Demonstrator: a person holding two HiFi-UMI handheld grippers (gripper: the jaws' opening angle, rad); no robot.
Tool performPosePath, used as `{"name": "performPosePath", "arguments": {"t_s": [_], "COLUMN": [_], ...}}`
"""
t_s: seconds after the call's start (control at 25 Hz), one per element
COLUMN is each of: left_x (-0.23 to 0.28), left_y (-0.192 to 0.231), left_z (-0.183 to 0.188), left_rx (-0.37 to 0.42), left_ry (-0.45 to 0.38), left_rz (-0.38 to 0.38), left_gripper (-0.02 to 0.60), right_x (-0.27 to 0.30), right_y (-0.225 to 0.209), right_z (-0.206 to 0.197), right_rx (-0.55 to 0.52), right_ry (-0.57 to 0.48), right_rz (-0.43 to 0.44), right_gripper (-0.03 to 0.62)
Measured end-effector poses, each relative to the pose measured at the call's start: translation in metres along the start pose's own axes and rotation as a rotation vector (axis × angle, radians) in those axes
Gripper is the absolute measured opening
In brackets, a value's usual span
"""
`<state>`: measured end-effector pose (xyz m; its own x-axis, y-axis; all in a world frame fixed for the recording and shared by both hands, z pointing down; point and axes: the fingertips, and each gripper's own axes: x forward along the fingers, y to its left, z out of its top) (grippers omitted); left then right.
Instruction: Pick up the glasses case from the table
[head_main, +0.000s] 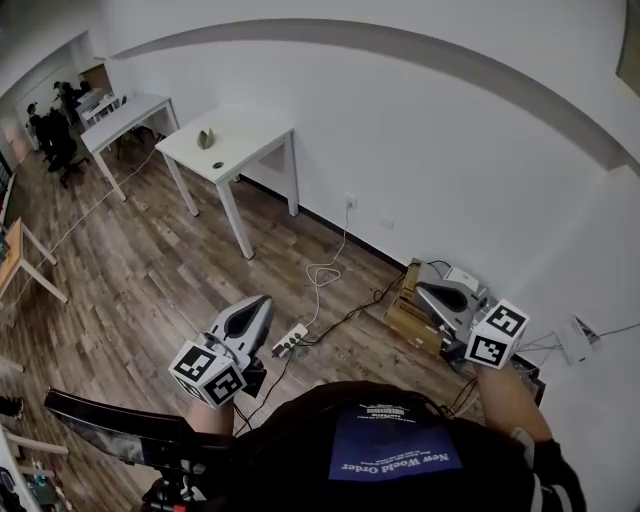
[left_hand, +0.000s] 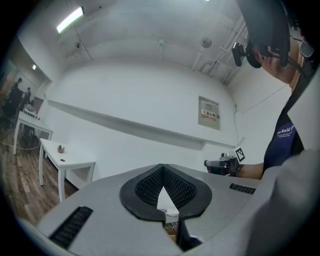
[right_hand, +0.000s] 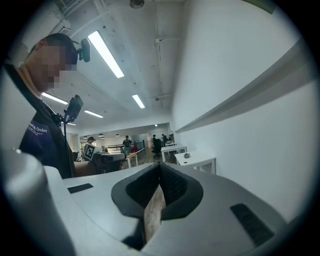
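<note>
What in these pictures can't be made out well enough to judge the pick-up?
- Head view: the small tan object on the white table is too far off and too small to tell whether it is the glasses case.
- Head view: the dark spot near it is too small to identify.
- Both gripper views: that object is only a speck.
- Head view: the cardboard box on the floor is partly hidden behind the right gripper.

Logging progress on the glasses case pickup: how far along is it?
Done: nothing yet. In hand: nothing; the left claw and right claw are both shut and empty, far from the white table. Left: reach that table, where a small tan object and a smaller dark one lie, too small to tell which is the case, then open a claw, grasp and lift it.
</note>
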<state>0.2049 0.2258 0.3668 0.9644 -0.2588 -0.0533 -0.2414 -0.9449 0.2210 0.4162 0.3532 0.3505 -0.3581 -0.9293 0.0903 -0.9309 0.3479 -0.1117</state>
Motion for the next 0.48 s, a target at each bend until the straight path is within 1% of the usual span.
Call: {"name": "performPosePath", "arguments": {"t_s": [0.16, 0.32, 0.4, 0.48], "left_x": [0.043, 0.077, 0.092, 0.104], "left_y": [0.066, 0.119, 0.139, 0.153], "left_z": [0.025, 0.04, 0.044, 0.047], "left_rx": [0.009, 0.025, 0.017, 0.015], "left_ry": [-0.009, 0.007, 0.015, 0.016], "left_rz": [-0.005, -0.026, -0.015, -0.004], "left_gripper": [-0.003, -0.003, -0.003, -0.003], "right_x": [0.049, 0.092, 0.112, 0.128], "right_y": [-0.054, -0.098, -0.115, -0.128], "right_z": [0.024, 0.041, 0.042, 0.037], "right_rx": [0.008, 0.027, 0.042, 0.051], "right_ry": [-0.019, -0.052, -0.054, -0.035], "right_rz": [-0.03, -0.072, -0.067, -0.045], "right_gripper": [-0.006, -0.006, -0.006, -0.006]}}
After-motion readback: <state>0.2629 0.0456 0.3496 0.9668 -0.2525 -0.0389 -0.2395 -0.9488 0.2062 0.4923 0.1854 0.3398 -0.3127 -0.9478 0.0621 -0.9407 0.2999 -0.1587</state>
